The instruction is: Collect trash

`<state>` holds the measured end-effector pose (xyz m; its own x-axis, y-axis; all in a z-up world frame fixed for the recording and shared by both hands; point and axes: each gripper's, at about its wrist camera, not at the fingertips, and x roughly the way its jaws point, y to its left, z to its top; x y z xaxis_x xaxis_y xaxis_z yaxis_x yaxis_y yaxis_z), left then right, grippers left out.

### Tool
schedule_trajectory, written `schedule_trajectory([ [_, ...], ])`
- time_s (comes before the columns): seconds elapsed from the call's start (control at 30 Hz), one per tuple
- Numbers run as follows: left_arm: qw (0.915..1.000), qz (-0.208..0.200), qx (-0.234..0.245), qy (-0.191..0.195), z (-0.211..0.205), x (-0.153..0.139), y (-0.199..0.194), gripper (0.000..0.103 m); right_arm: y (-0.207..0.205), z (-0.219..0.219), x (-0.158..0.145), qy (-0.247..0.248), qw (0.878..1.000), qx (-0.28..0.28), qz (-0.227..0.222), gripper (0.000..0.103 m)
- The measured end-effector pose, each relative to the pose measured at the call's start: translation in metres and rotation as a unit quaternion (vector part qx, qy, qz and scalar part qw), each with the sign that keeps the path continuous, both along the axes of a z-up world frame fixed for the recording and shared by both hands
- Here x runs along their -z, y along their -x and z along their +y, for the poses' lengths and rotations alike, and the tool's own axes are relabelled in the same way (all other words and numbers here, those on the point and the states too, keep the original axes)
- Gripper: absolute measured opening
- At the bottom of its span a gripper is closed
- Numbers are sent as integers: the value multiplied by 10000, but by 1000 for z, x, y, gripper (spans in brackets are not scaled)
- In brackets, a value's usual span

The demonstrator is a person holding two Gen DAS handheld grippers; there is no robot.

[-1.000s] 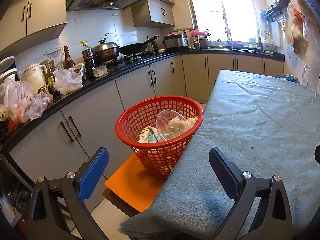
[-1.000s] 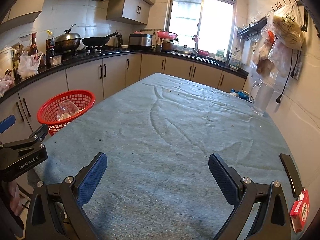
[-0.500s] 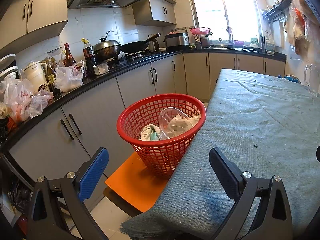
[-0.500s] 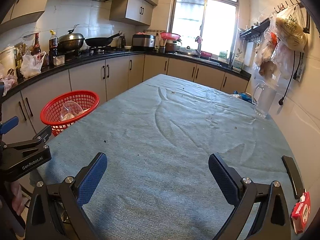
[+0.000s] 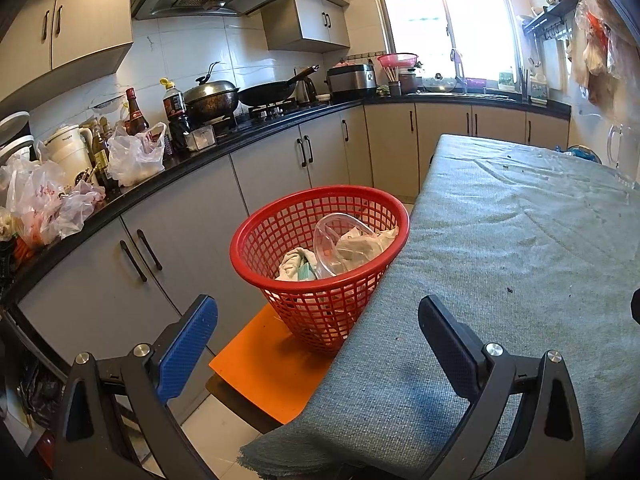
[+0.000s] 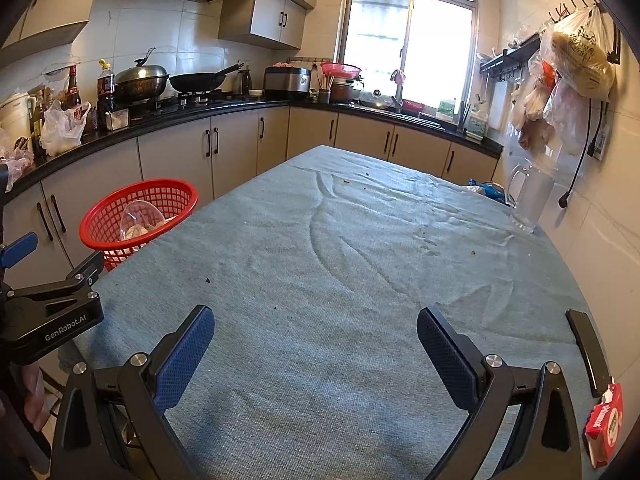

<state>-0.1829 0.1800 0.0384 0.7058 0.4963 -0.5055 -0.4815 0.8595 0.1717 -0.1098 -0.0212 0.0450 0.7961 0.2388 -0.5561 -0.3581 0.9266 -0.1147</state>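
Trash sits in the red mesh basket (image 5: 320, 256), which stands on an orange stool seat (image 5: 272, 364) right against the long edge of the table (image 5: 520, 264). Contents: clear plastic bowl (image 5: 334, 240) tilted on its side, crumpled white paper (image 5: 366, 242), a whitish-green wad (image 5: 298, 266).

Left gripper (image 5: 318, 344): jaws wide, nothing between them, straddling the table edge near the stool. Right gripper (image 6: 316, 350): jaws wide, empty, over the grey-blue tablecloth (image 6: 340, 260).

Left wrist view only: stool seat, basket contents in detail.

Right wrist view only: red-and-white carton (image 6: 605, 424) at the near right table edge, a black flat bar (image 6: 586, 350) beside it, clear glass mug (image 6: 528, 200) and a blue crumpled thing (image 6: 490, 191) at the far right side; small dark crumbs (image 6: 207, 280) scattered on the cloth. It also catches the left gripper's body from the side, with a bit of the hand (image 6: 34, 398) holding it.

Carton is cut off by the frame edge, label unreadable. Can't tell what the blue thing is. The basket's lower half is hidden by the table in the right view.
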Motion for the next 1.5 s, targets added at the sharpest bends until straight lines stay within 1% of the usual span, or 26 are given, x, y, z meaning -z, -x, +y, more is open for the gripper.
schedule_trajectory([
  [1.1, 10000, 32, 36, -32, -1, 3, -2, 100, -1, 2, 4, 11, 10000, 18, 52, 103],
  [1.5, 9999, 66, 102, -88, -8, 0, -8, 100, -5, -6, 8, -42, 9999, 61, 96, 103],
])
